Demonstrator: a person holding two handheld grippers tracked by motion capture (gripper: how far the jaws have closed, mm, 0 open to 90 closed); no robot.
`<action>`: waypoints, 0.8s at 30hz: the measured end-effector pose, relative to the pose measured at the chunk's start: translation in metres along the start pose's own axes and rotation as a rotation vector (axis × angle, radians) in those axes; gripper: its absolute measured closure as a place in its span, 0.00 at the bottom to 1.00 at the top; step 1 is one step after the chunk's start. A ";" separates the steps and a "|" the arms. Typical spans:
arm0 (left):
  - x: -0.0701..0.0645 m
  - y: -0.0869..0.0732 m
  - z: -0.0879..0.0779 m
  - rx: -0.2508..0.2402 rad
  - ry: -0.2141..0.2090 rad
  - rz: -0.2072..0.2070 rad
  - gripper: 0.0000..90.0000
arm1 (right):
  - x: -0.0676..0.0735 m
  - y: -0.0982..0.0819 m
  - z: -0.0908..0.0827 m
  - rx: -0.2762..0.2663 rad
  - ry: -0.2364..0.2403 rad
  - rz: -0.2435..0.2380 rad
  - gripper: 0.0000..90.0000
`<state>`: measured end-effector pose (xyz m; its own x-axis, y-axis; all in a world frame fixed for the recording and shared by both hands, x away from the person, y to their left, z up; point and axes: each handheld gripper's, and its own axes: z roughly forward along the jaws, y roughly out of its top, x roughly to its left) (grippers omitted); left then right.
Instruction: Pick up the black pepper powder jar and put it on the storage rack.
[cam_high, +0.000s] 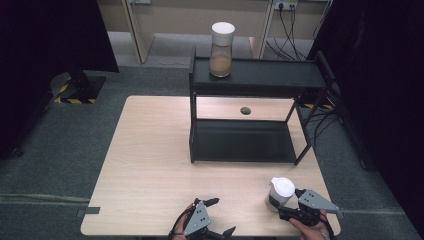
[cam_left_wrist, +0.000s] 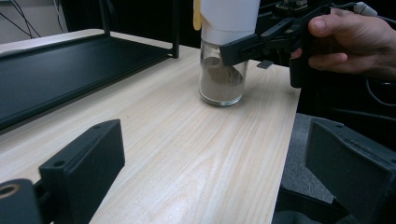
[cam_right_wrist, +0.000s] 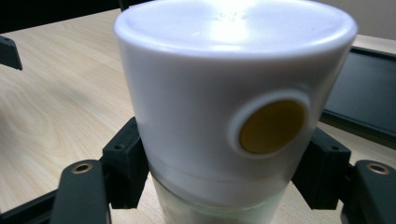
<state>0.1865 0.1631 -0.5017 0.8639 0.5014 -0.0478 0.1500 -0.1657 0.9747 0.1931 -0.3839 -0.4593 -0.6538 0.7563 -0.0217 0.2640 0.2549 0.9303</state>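
Jar (cam_high: 280, 194) of brown powder, white-capped, is standing near the front right corner of the wooden table (cam_high: 150, 165) as a person works two hand-held grippers over it. At the left, the left gripper (cam_high: 220, 217) is hovering low over the front edge with its jaws spread wide and nothing between them, well apart from the glass. To the right of it, the right gripper (cam_high: 282, 204) is closing in on the jar, one black jaw sitting on either side of the neck just below the cap (cam_right_wrist: 224, 93); whether the pads are already pressing the glass cannot be told from these views. Behind, a black two-tier rack (cam_high: 250, 100) is carrying a second, taller jar (cam_high: 221, 49) on its top shelf.

The risk appears to lie in the grip height: jaws are sitting high, at the step where the cap meets the glass, so a squeeze there could slide upward or let the powder-weighted base swing and tilt on lifting. The jar is also standing close to the table's right edge, so a nudge from either jaw could send it toward the floor.
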 end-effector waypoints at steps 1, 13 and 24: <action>0.000 0.000 0.000 0.001 0.000 0.001 0.05 | 0.000 0.000 0.000 0.001 -0.001 -0.001 0.34; -0.001 0.000 0.000 0.001 -0.001 -0.002 0.05 | 0.008 0.004 -0.004 -0.026 -0.012 0.002 0.34; -0.001 -0.002 -0.001 0.005 0.005 -0.003 0.05 | 0.006 0.034 -0.011 -0.060 0.012 -0.003 0.34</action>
<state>0.1849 0.1634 -0.5032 0.8610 0.5062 -0.0494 0.1551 -0.1688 0.9734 0.1902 -0.3778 -0.4234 -0.6632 0.7482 -0.0202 0.2194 0.2201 0.9505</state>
